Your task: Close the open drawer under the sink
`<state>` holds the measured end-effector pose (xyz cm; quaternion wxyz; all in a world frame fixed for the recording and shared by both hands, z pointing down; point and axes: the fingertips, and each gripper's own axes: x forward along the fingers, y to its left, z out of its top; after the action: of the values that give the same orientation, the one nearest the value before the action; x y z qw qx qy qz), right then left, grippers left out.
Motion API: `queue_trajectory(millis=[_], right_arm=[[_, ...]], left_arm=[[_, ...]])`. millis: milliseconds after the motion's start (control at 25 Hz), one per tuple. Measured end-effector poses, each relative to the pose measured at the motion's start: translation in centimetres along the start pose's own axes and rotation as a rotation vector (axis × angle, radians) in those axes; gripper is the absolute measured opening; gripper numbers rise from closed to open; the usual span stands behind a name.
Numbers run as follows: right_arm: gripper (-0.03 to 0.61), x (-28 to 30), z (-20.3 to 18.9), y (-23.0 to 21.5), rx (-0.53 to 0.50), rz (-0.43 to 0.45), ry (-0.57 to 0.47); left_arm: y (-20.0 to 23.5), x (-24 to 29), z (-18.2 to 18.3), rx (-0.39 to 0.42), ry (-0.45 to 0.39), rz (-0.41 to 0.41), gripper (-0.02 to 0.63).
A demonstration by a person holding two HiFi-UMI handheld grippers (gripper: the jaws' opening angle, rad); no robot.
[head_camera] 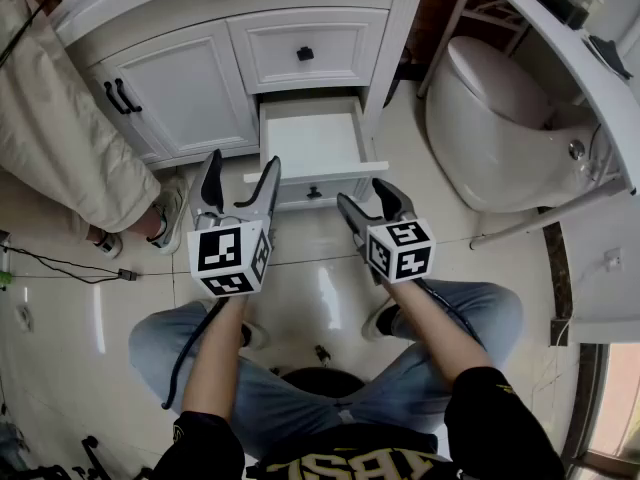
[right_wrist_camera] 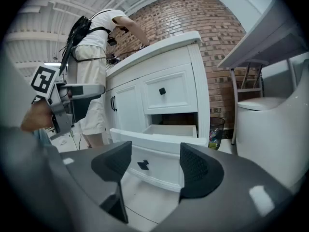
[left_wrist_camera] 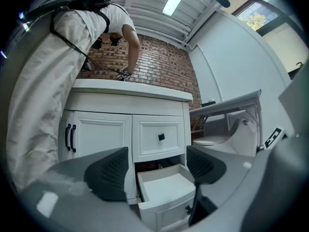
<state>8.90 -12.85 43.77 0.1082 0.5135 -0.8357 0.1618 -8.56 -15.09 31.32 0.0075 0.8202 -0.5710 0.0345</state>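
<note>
Now, left gripper (head_camera: pixel 243 166): my fingers are spread wide and released, gripping nothing; it is held level near the left front corner of the open drawer (head_camera: pixel 315 190).
Left gripper view: the drawer shows in the gap between my fingers, ahead of them and untouched.
Right gripper (head_camera: pixel 365 193): fingers wide apart too, empty, tipped slightly downward.
Right fingers' reach: the tips sit just in front of the drawer's front panel, towards its right end; I see floor between, no contact.
Drawer: the lower of two in the white vanity (head_camera: pixel 190 88), pulled out, its white inside bare.
Drawer knob (right_wrist_camera: pixel 143 165): small and black, framed between my right fingers, apart from both.
Upper drawer (head_camera: pixel 305 53): shut.
Cabinet doors (head_camera: pixel 170 93): shut, left of the drawers.
Toilet (head_camera: pixel 500 118): right of the vanity.
Other person (head_camera: pixel 60 118): stands at the vanity's left.
</note>
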Motion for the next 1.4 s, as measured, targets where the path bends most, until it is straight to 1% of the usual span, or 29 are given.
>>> queue_trajectory(millis=[240, 360, 440, 640, 760, 880, 1000, 1120, 1320, 1400], right_arm=[[0.269, 3.2, -3.5, 1.6, 0.023, 0.098, 0.106], [0.246, 5.0, -4.7, 2.4, 0.017, 0.131, 0.146], [0.220, 6.2, -5.7, 3.1, 0.013, 0.151, 0.167], [0.161, 8.1, -7.5, 4.3, -0.010, 0.187, 0.209], [0.128, 8.8, -7.7, 4.3, -0.019, 0.173, 0.216], [0.061, 9.3, -7.6, 3.5, -0.044, 0.128, 0.209], [0.031, 9.7, -7.5, 3.0, -0.059, 0.115, 0.207], [0.016, 10.5, -7.2, 2.5, -0.065, 0.103, 0.206], [0.016, 12.3, -6.3, 1.7, -0.081, 0.082, 0.200], [0.015, 13.2, -5.8, 1.2, -0.098, 0.071, 0.193]], left_arm=[[1.1, 1.3, -0.8, -0.020, 0.017, 0.020, 0.382], [1.7, 2.0, -0.7, -0.059, 0.018, 0.035, 0.382], [1.5, 2.6, -0.5, -0.074, 0.013, 0.022, 0.382], [0.6, 3.4, -1.2, -0.059, 0.035, -0.018, 0.380], [0.7, 3.7, -1.8, -0.065, 0.050, -0.023, 0.362], [1.0, 3.9, -2.0, -0.065, 0.056, -0.026, 0.362], [1.5, 3.9, -2.2, -0.063, 0.061, -0.023, 0.362], [2.0, 4.1, -2.3, -0.059, 0.063, -0.019, 0.362], [2.7, 4.0, -2.8, -0.050, 0.077, -0.011, 0.360], [3.1, 3.9, -3.0, -0.035, 0.084, -0.011, 0.360]])
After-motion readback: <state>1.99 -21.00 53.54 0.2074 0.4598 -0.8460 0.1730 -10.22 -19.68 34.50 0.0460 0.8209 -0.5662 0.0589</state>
